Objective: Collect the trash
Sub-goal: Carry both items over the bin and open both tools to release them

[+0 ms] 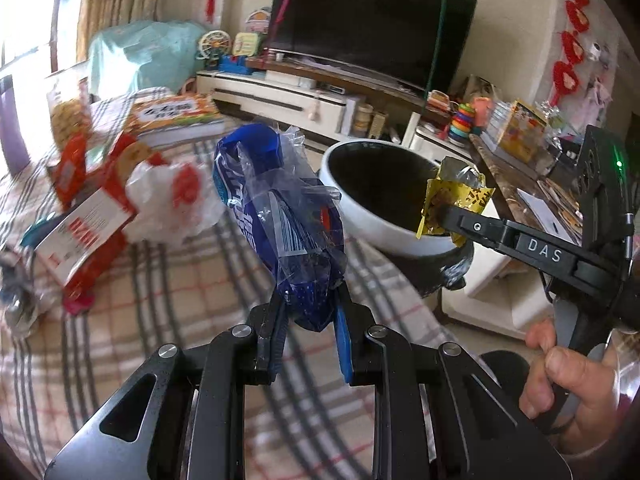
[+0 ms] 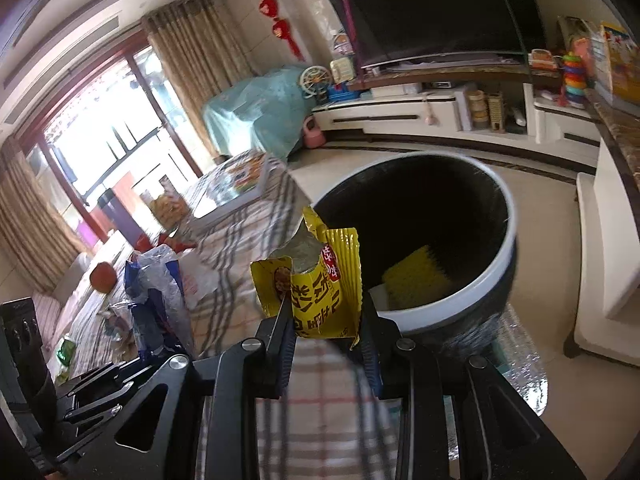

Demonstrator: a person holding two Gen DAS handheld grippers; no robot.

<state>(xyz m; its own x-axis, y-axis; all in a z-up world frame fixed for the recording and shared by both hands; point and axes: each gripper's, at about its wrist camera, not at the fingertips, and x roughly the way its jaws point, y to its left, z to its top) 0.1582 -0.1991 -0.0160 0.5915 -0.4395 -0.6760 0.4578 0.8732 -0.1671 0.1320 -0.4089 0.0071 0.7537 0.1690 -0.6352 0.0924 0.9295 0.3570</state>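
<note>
My right gripper point(image 2: 326, 320) pinches the torn yellow snack wrapper point(image 2: 320, 280) just short of the trash bin point(image 2: 508, 240) rim; I'd carry it over the opening before releasing. My left gripper point(image 1: 308, 312) clamps the blue plastic bag point(image 1: 280, 208), waiting beside it.

"DAS" on the right gripper point(image 1: 438, 210) arm.

Before you, a plaid-covered table point(image 1: 168, 280) carries scattered litter: a white-and-red box point(image 1: 82, 226), a crumpled white plastic bag point(image 1: 176, 196), a red wrapper point(image 1: 70, 168) and a picture book point(image 1: 176, 114) at its far end. Beside the table, a white-rimmed bin point(image 2: 510, 236) stands on the tiled floor point(image 2: 556, 280).
</note>
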